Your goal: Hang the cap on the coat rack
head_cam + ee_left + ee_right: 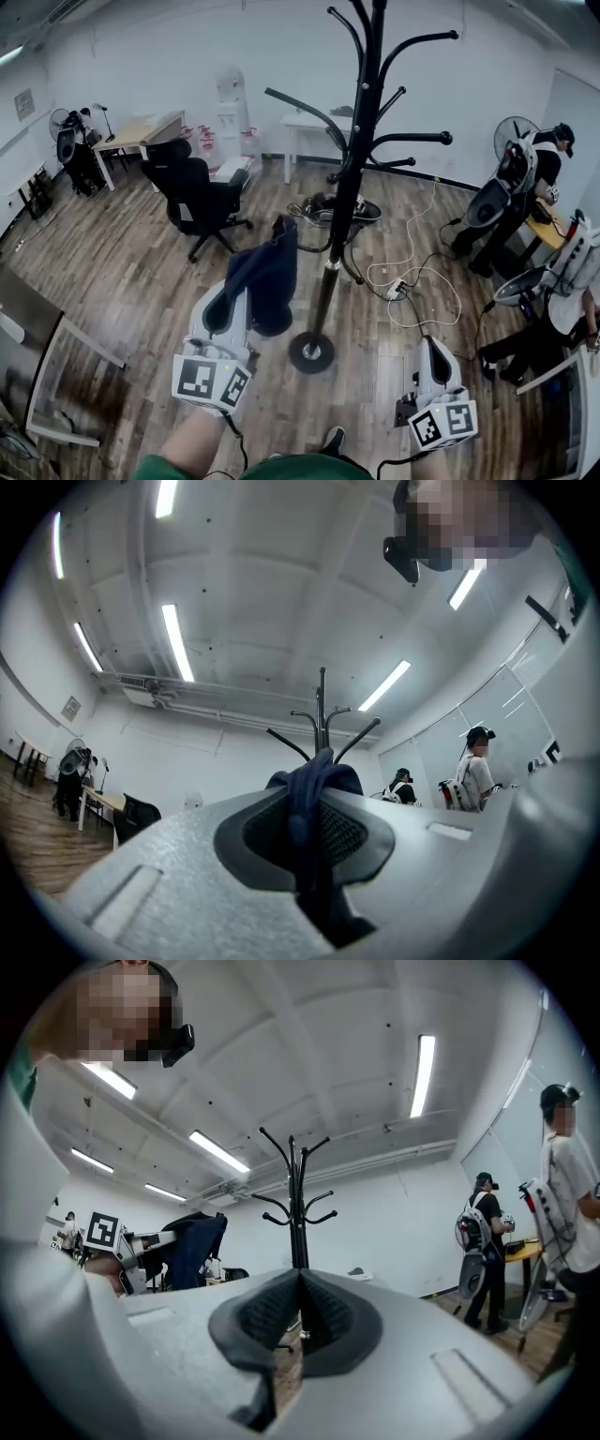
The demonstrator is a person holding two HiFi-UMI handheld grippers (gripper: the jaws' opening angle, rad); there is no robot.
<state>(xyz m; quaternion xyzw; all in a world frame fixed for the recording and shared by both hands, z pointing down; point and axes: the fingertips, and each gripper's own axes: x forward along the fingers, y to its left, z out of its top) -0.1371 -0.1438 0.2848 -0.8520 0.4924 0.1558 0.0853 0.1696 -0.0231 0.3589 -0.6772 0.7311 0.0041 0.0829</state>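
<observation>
Seemingly soft and light, the cap [267,279] droops from the left hand-held gripper [229,307] clamped on its edge; the right hand-held gripper [433,351] is closed, empty.

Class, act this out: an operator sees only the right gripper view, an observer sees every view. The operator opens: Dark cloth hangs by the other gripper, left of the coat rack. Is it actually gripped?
Observer: Yes. The left gripper view shows the left gripper with its fingers shut on the dark blue cap.
Operator: Is it near the rack?
Observer: The head view shows it left of the coat rack pole, with a gap between.
Operator: Anything on the floor there?
Observer: A white cable and power strip lie right of the base.
</observation>
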